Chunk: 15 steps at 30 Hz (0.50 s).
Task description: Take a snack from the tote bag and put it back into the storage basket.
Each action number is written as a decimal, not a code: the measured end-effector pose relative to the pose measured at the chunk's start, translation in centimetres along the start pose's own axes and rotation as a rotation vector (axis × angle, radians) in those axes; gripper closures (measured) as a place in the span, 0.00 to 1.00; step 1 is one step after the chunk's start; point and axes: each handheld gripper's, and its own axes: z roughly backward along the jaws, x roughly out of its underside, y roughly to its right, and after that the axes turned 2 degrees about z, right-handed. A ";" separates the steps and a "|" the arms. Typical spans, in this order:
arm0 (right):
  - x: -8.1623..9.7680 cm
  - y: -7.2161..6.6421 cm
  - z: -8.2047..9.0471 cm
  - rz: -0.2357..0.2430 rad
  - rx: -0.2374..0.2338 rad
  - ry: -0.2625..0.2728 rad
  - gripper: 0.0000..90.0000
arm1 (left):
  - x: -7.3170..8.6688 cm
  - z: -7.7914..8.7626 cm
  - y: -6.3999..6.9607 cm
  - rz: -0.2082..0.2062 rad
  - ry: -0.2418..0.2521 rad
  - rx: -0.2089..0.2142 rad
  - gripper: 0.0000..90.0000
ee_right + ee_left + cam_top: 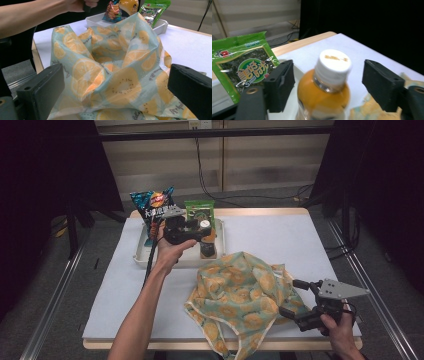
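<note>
Your left gripper [202, 231] hangs over the tray [141, 254], and the bottle [324, 92] stands right between its jaws. In the left gripper view the white cap [333, 64] sits midway between the two black pads, with a clear gap on either side, so the jaws are released and nothing is pinched. The bottle, filled with orange drink, stands upright in the tray at its right end, seen in the high view just below the gripper.

Behind the bottle, at the far side of the tray, the green seaweed pack [242, 65] leans upright, just beside your left jaw in the left gripper view. Left of it in the tray stands the chip bag [152, 206], touching the seaweed pack's edge as far as the high view shows.

Your right gripper [294, 297] is well apart from the tray, at the near right of the table [280, 235]. It points at the bag [240, 295], the orange-slice printed cloth one crumpled just in front of the tray. Its jaws stand wide apart, released; in the right gripper view the cloth bulges up between them, and I cannot tell whether either pad touches it. In that view the bottle's top peeks over the cloth at the tray's end.
</note>
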 end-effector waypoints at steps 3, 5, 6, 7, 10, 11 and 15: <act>-0.1 -0.1 -0.1 0.007 0.000 -0.003 0.01 | 0.2 1.4 0.3 0.001 -0.004 -0.001 0.27; -0.2 -0.2 -0.3 0.009 0.006 -0.006 0.03 | 0.5 2.4 0.6 -0.009 -0.002 0.001 0.29; -0.3 -0.2 -0.3 0.005 0.005 -0.006 0.03 | 0.7 2.9 0.8 -0.009 0.004 -0.003 0.31; -0.3 -0.3 -0.4 0.006 0.012 -0.005 0.05 | 0.9 3.4 1.1 -0.010 0.013 -0.002 0.32; -0.6 -0.3 -0.7 0.001 0.013 -0.010 0.08 | 1.3 4.5 2.0 -0.037 0.026 -0.001 0.40; -0.7 -0.3 -0.8 0.002 0.014 -0.015 0.12 | 1.5 4.7 2.1 -0.036 0.023 0.012 0.40; -1.3 -0.5 -1.1 -0.001 -0.006 -0.022 0.22 | 2.3 5.5 3.5 -0.063 0.009 0.030 0.53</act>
